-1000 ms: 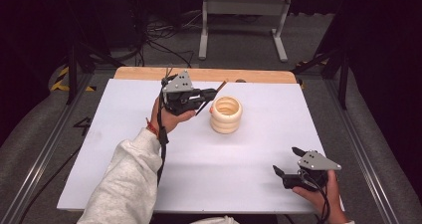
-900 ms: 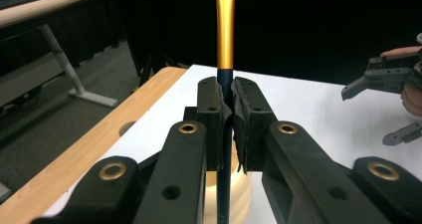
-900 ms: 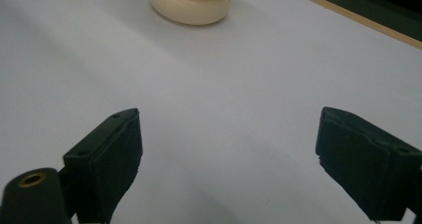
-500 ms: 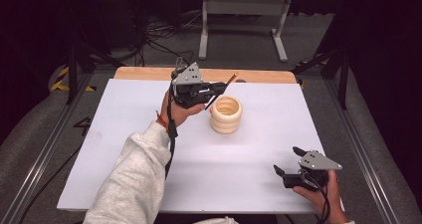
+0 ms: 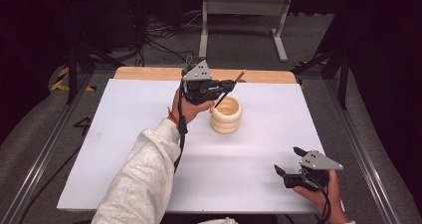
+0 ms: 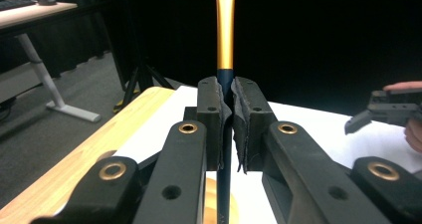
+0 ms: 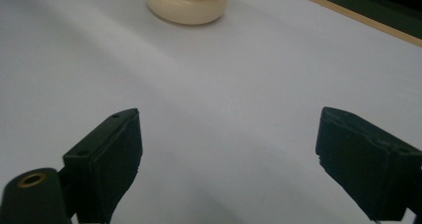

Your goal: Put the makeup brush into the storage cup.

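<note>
Gripping a thin dark stick w/ gold end (image 6: pixel 225 30), the left gripper (image 5: pixel 225 88) sits at the far-centre of the white table (image 5: pixel 124 149), stick tilted w/ its lower end over the mouth of the cream ringed pot (image 5: pixel 226 115). Right gripper (image 5: pixel 291 163) rests near-right, well apart, jaws spread wide, nothing between them.

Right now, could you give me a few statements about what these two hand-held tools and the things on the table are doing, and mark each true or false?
1. The left gripper is shut on a thin stick. True.
2. The right gripper holds the cream ridged cup. False: its jaws are open and empty, near the table's front edge.
3. The cup stands upright on the white tabletop. True.
4. The stick lies flat on the table. False: it is held above the cup, tilted.
</note>
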`<action>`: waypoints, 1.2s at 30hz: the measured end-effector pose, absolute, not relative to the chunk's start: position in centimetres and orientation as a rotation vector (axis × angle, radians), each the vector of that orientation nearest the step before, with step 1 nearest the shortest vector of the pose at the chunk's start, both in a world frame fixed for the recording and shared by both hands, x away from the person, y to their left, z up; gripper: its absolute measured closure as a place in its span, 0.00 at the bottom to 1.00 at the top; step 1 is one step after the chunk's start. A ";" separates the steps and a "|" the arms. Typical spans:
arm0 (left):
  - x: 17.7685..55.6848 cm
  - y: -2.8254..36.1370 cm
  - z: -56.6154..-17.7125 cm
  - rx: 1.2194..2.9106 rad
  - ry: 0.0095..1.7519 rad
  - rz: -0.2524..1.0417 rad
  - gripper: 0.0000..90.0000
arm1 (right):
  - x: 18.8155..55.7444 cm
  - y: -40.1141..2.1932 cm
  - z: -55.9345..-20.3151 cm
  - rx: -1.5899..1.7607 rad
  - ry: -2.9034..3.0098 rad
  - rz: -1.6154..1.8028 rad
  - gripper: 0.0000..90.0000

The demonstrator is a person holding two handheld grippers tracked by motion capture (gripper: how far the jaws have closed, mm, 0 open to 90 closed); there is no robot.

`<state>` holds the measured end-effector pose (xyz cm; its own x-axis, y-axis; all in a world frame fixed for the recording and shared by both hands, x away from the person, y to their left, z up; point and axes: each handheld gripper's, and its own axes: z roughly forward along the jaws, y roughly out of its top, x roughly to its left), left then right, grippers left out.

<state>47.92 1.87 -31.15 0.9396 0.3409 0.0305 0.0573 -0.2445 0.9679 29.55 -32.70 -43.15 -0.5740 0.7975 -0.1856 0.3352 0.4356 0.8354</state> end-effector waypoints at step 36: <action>49.9 -0.5 -36.3 1.744 0.361 0.195 0.92 | 29.5 -32.4 -43.2 0.940 2.135 1.026 0.13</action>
